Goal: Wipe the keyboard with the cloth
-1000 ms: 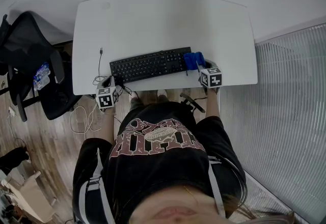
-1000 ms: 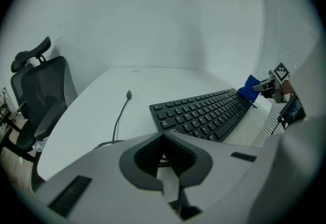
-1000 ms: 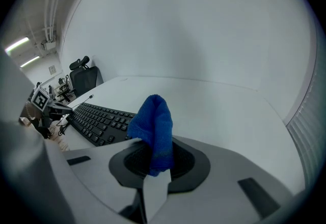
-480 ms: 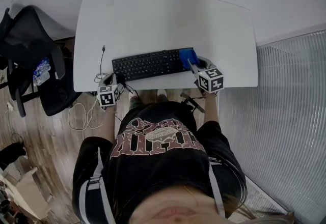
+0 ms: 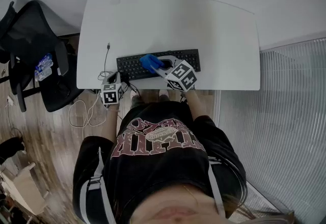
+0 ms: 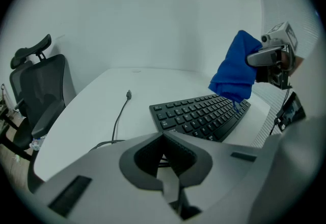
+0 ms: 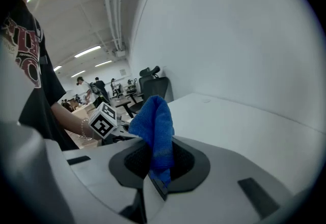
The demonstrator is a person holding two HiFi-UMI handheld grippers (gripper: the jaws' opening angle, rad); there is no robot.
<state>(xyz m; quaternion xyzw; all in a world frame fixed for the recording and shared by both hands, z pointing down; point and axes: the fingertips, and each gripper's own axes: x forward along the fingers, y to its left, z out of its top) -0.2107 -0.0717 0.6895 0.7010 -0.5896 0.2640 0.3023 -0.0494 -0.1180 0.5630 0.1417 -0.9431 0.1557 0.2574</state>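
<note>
The person's dark printed T-shirt [image 5: 158,139] fills the near part of the head view. Just beyond it, at the near left edge of the white oval bench [image 5: 173,19], the left gripper [image 6: 163,149] is clenched with nothing between its jaws; its marker cube hangs off the bench edge.

To its right, the right gripper [image 7: 153,159] is held above the near edge of the bench, angled left and away from the person. Its jaws are grasping a bright blue fuzzy cloth [image 7: 153,126], which bunches up out of them.

In the left gripper view the cloth hangs as a drooping bundle over the flat black keyboard [image 6: 204,116], its lowest corner down at the keys; whether it touches them cannot be told. In the head view the cloth sits over the left-middle part of the keyboard.

The keyboard lies along the near edge of the bench. A thin dark cable [image 6: 121,113] runs across the bench to its left. Further left, off the bench, stands a black mesh office chair [image 5: 30,50].
</note>
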